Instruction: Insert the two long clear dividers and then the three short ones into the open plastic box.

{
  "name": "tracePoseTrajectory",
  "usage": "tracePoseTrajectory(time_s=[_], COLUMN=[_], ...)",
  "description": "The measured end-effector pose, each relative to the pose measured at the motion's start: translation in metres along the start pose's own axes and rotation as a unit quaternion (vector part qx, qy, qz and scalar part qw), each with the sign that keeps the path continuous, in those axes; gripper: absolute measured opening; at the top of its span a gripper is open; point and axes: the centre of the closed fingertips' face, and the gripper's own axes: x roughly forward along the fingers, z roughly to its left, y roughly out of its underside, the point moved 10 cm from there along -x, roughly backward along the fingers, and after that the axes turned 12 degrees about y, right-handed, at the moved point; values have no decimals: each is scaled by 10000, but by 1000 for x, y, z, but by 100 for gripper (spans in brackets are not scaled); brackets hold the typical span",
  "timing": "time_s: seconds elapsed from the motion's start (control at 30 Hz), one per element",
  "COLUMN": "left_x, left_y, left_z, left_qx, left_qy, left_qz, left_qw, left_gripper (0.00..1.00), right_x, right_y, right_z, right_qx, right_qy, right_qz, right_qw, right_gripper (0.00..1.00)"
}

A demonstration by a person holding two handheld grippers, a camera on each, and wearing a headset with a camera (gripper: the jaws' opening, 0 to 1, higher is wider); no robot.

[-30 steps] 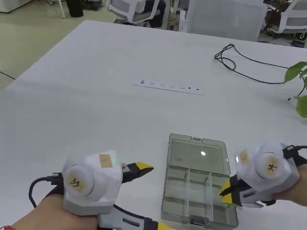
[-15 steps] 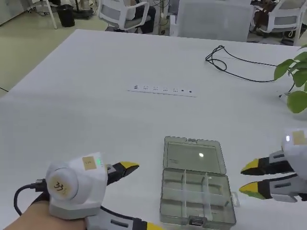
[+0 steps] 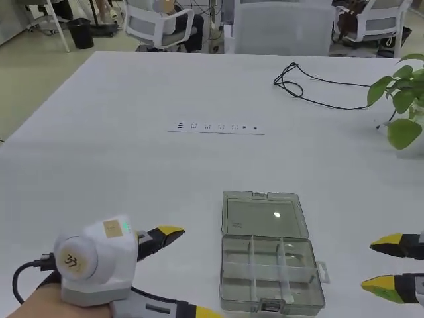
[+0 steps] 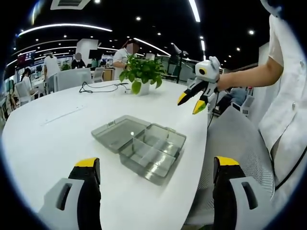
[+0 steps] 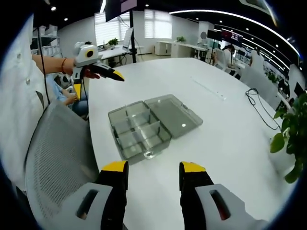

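The clear plastic box (image 3: 271, 270) lies open on the white table near its front edge, lid (image 3: 265, 215) flat behind it. Clear dividers (image 3: 252, 262) stand inside the tray and split it into several compartments. My left gripper (image 3: 187, 271) hovers left of the box, open wide and holding nothing. My right gripper (image 3: 380, 265) is off to the box's right, also open and holding nothing. In the left gripper view the box (image 4: 144, 143) lies ahead of my left gripper (image 4: 157, 163). The right gripper view has the box (image 5: 141, 127) beyond my right gripper (image 5: 153, 167).
A flush power strip (image 3: 215, 127) sits mid-table. A black cable (image 3: 311, 89) loops at the far right, near a potted plant (image 3: 397, 106). Office chairs (image 3: 159, 23) stand past the far edge. A mesh chair (image 5: 53, 158) is close to the table's near side.
My right gripper has left the box's right edge, moved out to the right and now stands open. The left gripper has drawn back a little toward the lower left.
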Motion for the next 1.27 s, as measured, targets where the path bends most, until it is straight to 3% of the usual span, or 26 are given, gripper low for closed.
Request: tracePoseTrajectory(time_s=[0.23, 0.43, 1.27], left_x=[2, 2, 8], left_y=[1, 3, 10], left_z=[1, -1, -6], left_qx=[16, 7, -39], left_qy=[67, 111, 284], left_qz=[76, 120, 256], left_qw=[9999, 9999, 9993], left_gripper=[100, 100, 100], right_x=[0, 4, 5], right_y=[11, 21, 15], right_z=[1, 7, 14], right_qx=[102, 156, 159], right_qy=[142, 74, -94], right_qz=[-115, -121, -236], right_qw=[9998, 9998, 9995], right_gripper=[58, 67, 76])
